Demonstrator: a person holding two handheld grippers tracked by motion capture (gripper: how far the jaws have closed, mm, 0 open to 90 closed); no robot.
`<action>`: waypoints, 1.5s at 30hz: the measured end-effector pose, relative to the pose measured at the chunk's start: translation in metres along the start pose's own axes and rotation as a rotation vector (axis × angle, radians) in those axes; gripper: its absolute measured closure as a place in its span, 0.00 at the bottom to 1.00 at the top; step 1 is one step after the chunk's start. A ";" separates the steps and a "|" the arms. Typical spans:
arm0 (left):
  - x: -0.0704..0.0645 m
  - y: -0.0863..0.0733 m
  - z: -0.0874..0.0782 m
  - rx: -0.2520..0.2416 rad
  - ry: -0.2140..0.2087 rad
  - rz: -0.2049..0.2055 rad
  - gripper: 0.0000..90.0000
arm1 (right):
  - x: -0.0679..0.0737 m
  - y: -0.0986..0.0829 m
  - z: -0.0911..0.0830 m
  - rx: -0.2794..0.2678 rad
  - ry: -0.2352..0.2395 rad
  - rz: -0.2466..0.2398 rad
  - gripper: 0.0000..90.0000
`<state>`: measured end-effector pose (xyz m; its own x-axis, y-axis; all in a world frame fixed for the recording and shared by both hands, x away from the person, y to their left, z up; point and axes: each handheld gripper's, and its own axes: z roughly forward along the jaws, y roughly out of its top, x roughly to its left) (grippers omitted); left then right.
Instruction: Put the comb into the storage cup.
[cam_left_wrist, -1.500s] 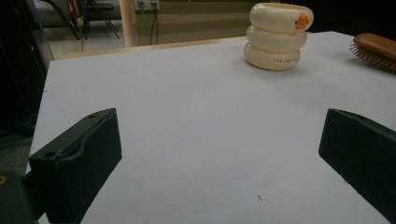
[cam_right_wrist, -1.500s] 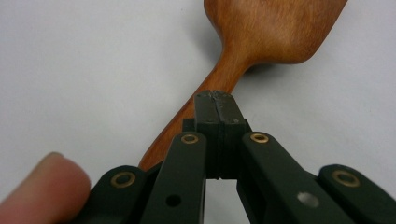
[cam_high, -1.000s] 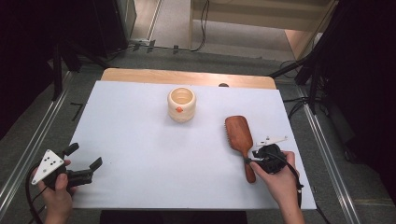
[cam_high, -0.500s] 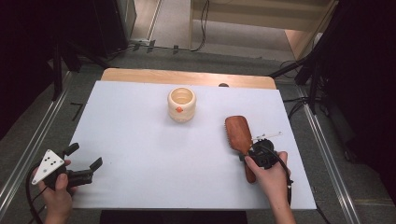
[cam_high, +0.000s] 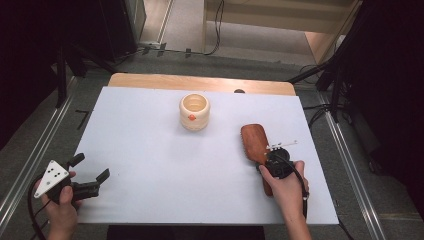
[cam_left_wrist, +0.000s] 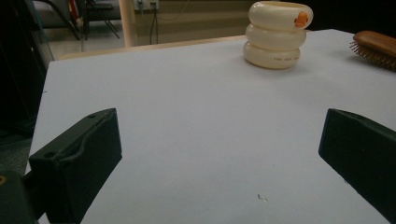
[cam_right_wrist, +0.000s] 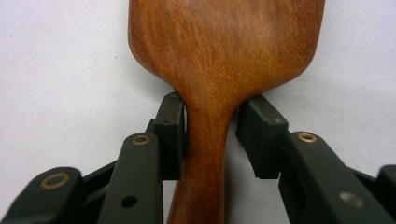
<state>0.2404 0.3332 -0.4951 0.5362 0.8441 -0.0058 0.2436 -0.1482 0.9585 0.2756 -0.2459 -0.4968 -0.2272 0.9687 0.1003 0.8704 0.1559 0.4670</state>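
Now | right gripper fingers flank hairbrush neck, left touching, right gapped | left gripper fingers apart

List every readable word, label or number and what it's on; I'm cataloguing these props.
Small dark print on the lowest ring of the cream ringed cup: too small and blurred to read.
Orange mark near its rim: a picture, no letters.
Wooden hairbrush: no text visible.
Right gripper: no text visible.

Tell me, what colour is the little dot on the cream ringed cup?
Orange dot; left gripper view shows it best.
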 end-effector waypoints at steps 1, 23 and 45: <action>0.000 0.000 0.000 0.001 0.001 0.000 0.00 | 0.000 0.000 0.000 0.000 -0.008 -0.001 0.73; 0.000 0.000 0.000 0.003 -0.001 0.001 0.00 | -0.010 -0.012 -0.008 -0.124 0.027 -0.012 0.78; 0.000 0.000 0.001 0.005 0.002 0.003 0.00 | 0.001 -0.006 -0.033 -0.334 0.039 -0.080 0.78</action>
<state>0.2407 0.3326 -0.4950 0.5354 0.8446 -0.0018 0.2456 -0.1536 0.9571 0.2558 -0.2528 -0.4701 -0.3116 0.9466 0.0823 0.6596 0.1531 0.7359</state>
